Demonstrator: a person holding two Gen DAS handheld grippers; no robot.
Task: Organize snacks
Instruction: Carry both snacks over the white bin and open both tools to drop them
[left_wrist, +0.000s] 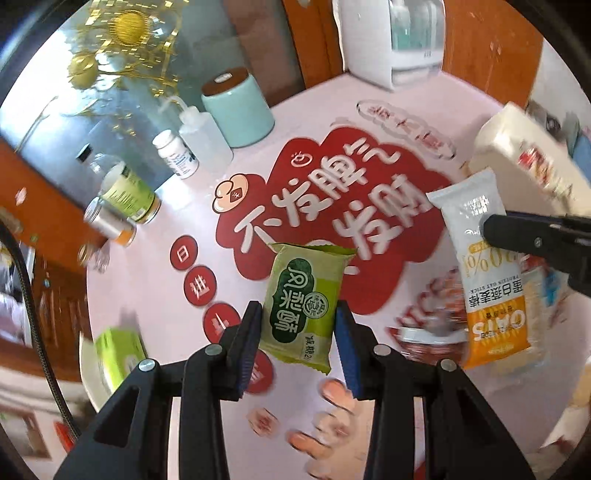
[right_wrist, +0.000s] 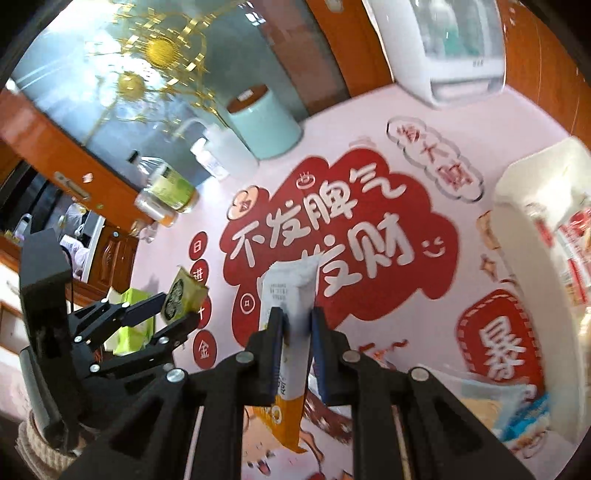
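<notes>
Across the pink table mat (left_wrist: 155, 280) with its big red cloud of white characters (right_wrist: 332, 236), spread wide as the working floor and bare in the middle. Along the far edge, parked out of the way against the wall: a white appliance (left_wrist: 391, 40), a mint canister (left_wrist: 238, 110), a squeeze bottle (left_wrist: 201, 136), a small white pill bottle (left_wrist: 175, 153) and a green-labelled jar (left_wrist: 127, 192). Off to the right, a cream bin (right_wrist: 532, 258) with red-and-white packets showing inside, probably the place where snacks get sorted. Low at the left edge, a green box (left_wrist: 118, 354) sitting on something pale (too blurred to name). Nearer in, lifted clear of the mat, both snacks in hand. Pinched at its lower half by the right gripper (right_wrist: 295, 325), an oat stick (right_wrist: 291, 295), white on top and orange at the bottom, held upright with its long end pointing away, likely so it can go into a bin end first. Gripped across its width by the left gripper (left_wrist: 299, 325), blue pads pressing both side edges, a green pastry packet (left_wrist: 303, 302), held flat-faced with label readable, seemingly to keep it from twisting. Packets apart from each other, oat stick to the right of the green one and nearer the cream bin. Judged as mid-carry, with neither snack yet set down. Worth watching: slippery wrappers, thin grip margins.
</notes>
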